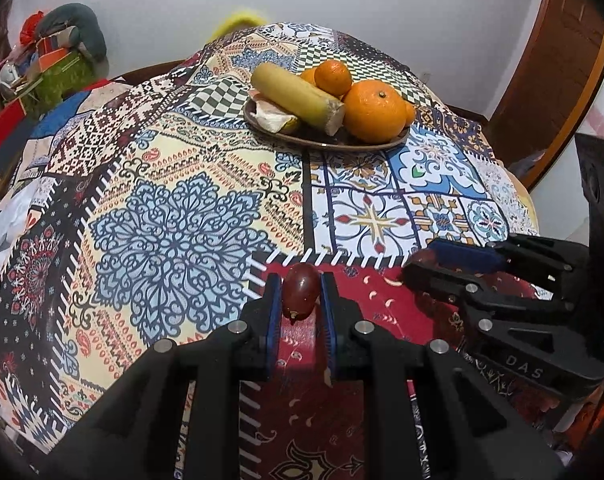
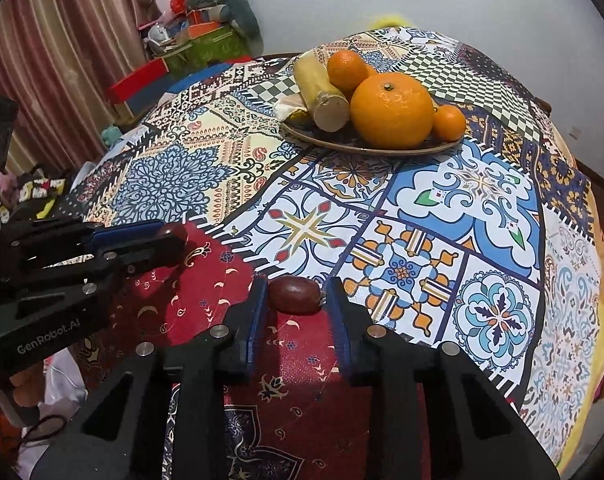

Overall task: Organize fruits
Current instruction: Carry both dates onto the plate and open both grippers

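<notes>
We see two small dark red fruits, one in each gripper. The first red fruit (image 1: 300, 289) sits upright between the blue pads of the left gripper (image 1: 300, 294), which pinch it from both sides above the red patch of the patchwork tablecloth (image 1: 173, 216). The second red fruit (image 2: 294, 294) lies sideways between the pads of the right gripper (image 2: 294, 300), its jaws closed against its two ends (it looks to rest low over the cloth, though we cannot tell whether it touches). Further back on the table stands a brown plate (image 2: 366, 147) holding a large orange (image 2: 392, 111), smaller oranges (image 2: 346, 69) and a peeled banana (image 2: 322, 94). Boxes and cloth clutter (image 2: 197, 40) lie beyond, by the wall.
</notes>
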Motion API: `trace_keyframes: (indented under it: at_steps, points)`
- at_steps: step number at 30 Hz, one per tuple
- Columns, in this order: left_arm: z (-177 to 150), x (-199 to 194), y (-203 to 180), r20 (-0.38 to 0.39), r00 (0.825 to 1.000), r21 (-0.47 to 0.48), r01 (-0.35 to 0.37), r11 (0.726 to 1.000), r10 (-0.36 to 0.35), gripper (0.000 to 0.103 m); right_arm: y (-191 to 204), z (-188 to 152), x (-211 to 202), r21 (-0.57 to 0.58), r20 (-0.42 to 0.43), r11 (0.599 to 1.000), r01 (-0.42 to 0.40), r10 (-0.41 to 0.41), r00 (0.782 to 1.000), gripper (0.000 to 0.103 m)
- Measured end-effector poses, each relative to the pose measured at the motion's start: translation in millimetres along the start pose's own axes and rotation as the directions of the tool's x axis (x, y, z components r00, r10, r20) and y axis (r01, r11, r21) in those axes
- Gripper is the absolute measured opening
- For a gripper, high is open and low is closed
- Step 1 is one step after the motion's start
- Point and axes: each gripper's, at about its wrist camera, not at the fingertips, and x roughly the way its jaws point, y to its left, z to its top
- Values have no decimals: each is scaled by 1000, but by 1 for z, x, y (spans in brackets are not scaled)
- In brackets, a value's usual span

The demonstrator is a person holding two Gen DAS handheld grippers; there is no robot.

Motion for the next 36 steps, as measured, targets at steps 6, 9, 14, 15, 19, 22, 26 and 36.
trace_keyframes:
  at_steps: [6,9,14,15,19,22,26,36]
  points:
    - [13,0,-3,17,1000,11,4,1000,-4,19,-2,5,-6,-1,26,1000,-8,8,1000,27]
    - [22,1,-4,29,1000,15,8,1000,-8,19,-6,12,-9,2,46,1000,-1,1,999,27]
    - [40,6,-4,51,999,20,6,1000,-7,19,-17,28,-14,9,79,1000,15,-15,997,27]
    - [43,6,-3,54,999,18,6,1000,-7,19,-20,31,-14,9,84,1000,18,-19,996,27]
    - [56,11,1,70,998,14,-2,1000,1,19,-31,42,-14,13,104,999,44,-45,994,27]
    - [65,16,5,74,997,12,-7,1000,6,19,-40,52,-15,22,124,998,58,-60,991,27]
    - [79,26,8,80,997,9,-9,1000,8,19,-52,67,-16,40,158,997,67,-73,985,27]
    - [110,58,6,73,997,13,7,1000,-8,19,-56,108,-10,9,223,997,75,-75,972,27]
